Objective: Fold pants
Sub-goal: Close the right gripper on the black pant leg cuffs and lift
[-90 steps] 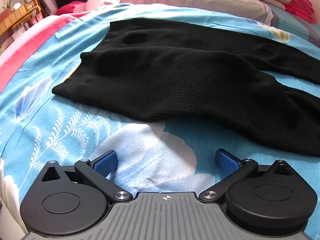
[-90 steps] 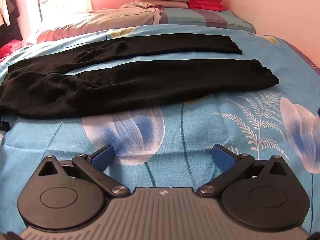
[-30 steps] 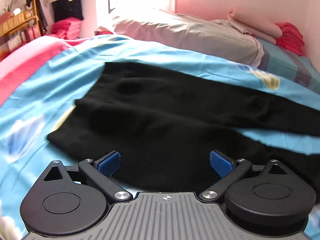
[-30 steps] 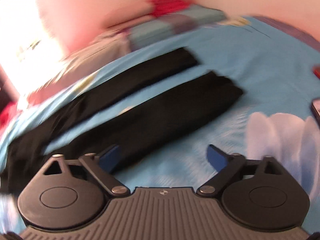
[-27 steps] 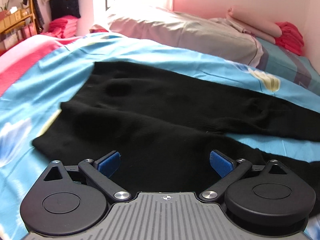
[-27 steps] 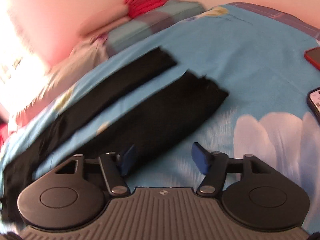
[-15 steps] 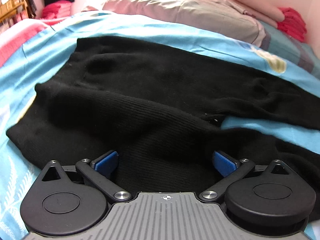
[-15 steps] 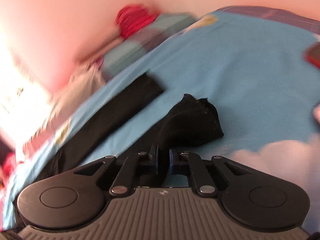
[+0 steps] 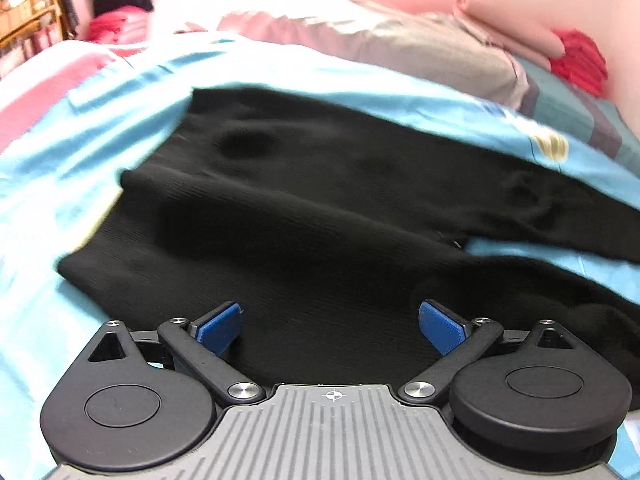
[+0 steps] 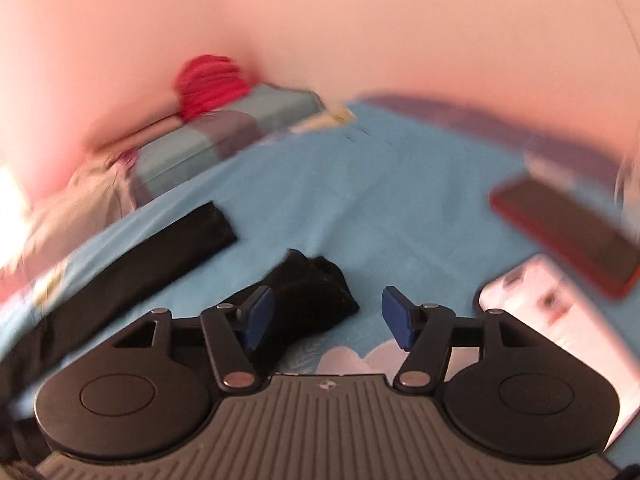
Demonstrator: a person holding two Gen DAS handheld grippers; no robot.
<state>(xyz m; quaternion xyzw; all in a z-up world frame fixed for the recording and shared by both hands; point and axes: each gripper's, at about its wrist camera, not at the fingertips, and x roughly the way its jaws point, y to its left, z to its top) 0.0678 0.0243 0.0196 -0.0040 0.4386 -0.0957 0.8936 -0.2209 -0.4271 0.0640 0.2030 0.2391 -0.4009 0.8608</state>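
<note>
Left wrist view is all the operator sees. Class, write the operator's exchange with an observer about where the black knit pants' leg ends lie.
Operator: Where is the near leg's end?
Observer: The black knit pants' near cuff lies bunched and ungripped by the right gripper, whose jaws have just been opening.
Operator: Anything beside it?
Observer: A red-cased phone lies on the blue bedsheet, apart from the cuff.
</note>
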